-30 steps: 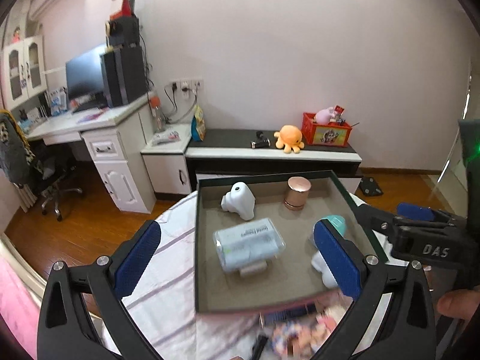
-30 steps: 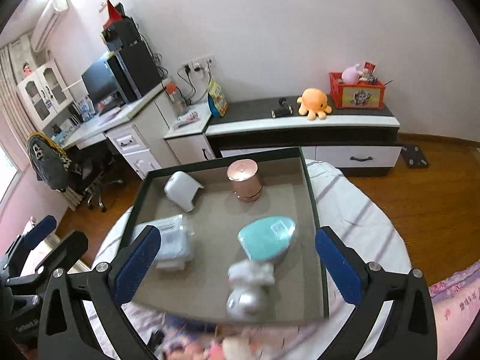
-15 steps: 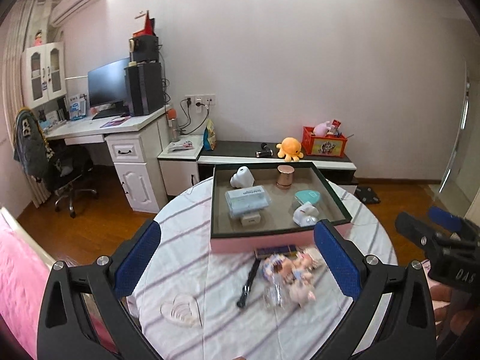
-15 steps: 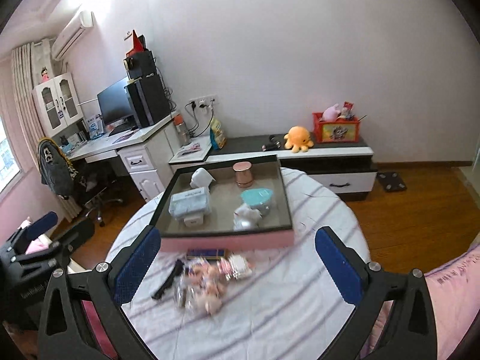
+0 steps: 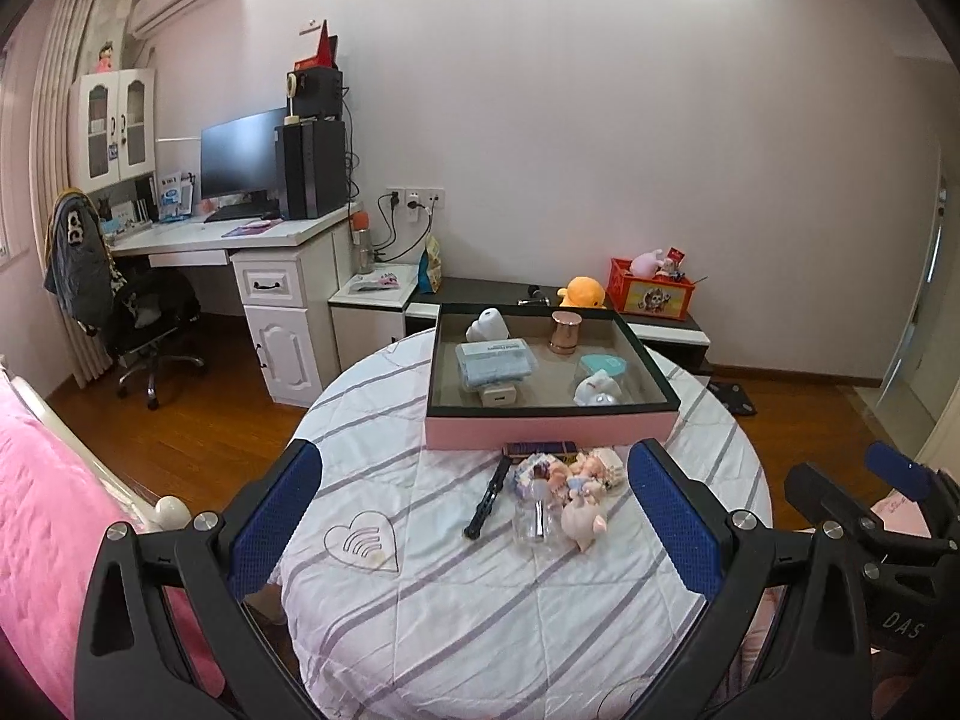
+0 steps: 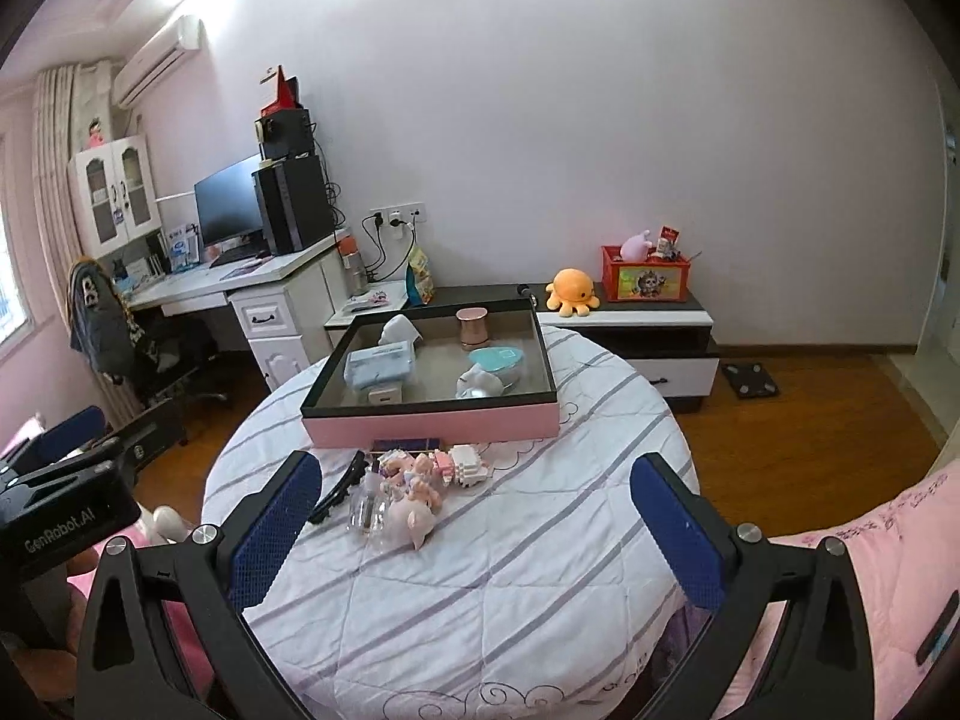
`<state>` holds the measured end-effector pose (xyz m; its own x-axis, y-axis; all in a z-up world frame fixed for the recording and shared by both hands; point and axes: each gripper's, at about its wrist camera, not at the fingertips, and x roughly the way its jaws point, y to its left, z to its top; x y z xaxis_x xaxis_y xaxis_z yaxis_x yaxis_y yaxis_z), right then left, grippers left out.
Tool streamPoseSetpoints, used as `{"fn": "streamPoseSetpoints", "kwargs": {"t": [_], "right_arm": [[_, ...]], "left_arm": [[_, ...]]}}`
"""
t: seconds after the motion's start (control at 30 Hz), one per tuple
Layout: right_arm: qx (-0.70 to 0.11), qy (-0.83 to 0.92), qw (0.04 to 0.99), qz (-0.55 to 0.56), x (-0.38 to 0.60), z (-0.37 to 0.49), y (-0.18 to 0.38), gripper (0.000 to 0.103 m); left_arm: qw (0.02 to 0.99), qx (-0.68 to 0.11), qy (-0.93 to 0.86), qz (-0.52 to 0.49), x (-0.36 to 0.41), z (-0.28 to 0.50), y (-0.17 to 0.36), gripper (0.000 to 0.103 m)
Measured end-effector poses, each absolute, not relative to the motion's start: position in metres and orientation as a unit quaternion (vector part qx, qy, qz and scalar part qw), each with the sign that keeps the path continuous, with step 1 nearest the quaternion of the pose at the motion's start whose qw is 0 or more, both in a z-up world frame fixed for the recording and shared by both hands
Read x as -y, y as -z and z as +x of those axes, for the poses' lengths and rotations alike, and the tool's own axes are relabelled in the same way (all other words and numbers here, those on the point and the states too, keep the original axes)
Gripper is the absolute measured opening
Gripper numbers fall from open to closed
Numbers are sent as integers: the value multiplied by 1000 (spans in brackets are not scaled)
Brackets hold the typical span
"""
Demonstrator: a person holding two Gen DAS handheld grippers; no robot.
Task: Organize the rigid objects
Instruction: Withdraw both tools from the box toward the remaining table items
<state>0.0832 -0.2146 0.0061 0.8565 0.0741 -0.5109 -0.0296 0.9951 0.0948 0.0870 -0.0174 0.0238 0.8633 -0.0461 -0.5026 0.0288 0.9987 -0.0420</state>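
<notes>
A pink tray with a dark rim (image 5: 549, 427) (image 6: 432, 423) stands at the far side of a round table. It holds a rose-gold cup (image 5: 564, 332), a teal case (image 5: 602, 367), a blue pack (image 5: 495, 362) and white items. In front of it lies a pile of small things: a black clip (image 5: 489, 498) (image 6: 336, 489), a clear bottle (image 5: 536, 519), a pink pig toy (image 5: 581, 521) (image 6: 411, 519) and a block figure (image 6: 468, 465). My left gripper (image 5: 474, 531) and right gripper (image 6: 474, 531) are both open and empty, held back near the table's front edge.
The round table has a striped white cloth (image 5: 480, 612). A pink bed (image 5: 42, 528) is at the left. A desk with a monitor (image 5: 240, 162), an office chair (image 5: 144, 318) and a low cabinet with an orange plush (image 5: 581, 291) stand behind.
Both grippers have pulled back from above the tray to near the front edge of the table. The pile in front of the tray has come into full view. Both stay open.
</notes>
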Motion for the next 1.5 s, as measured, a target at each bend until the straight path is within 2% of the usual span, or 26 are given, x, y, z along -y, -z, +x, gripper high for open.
{"fn": "streamPoseSetpoints", "kwargs": {"t": [0.67, 1.27, 1.5], "right_arm": [[-279, -32, 959, 40, 215, 89, 1, 103], [-400, -52, 913, 57, 232, 166, 90, 103], [-415, -70, 904, 72, 223, 183, 106, 103]], "left_arm": [[962, -272, 19, -27, 10, 89, -10, 103], [923, -381, 52, -3, 28, 158, 101, 103], [909, -408, 86, -14, 40, 192, 129, 102]]}}
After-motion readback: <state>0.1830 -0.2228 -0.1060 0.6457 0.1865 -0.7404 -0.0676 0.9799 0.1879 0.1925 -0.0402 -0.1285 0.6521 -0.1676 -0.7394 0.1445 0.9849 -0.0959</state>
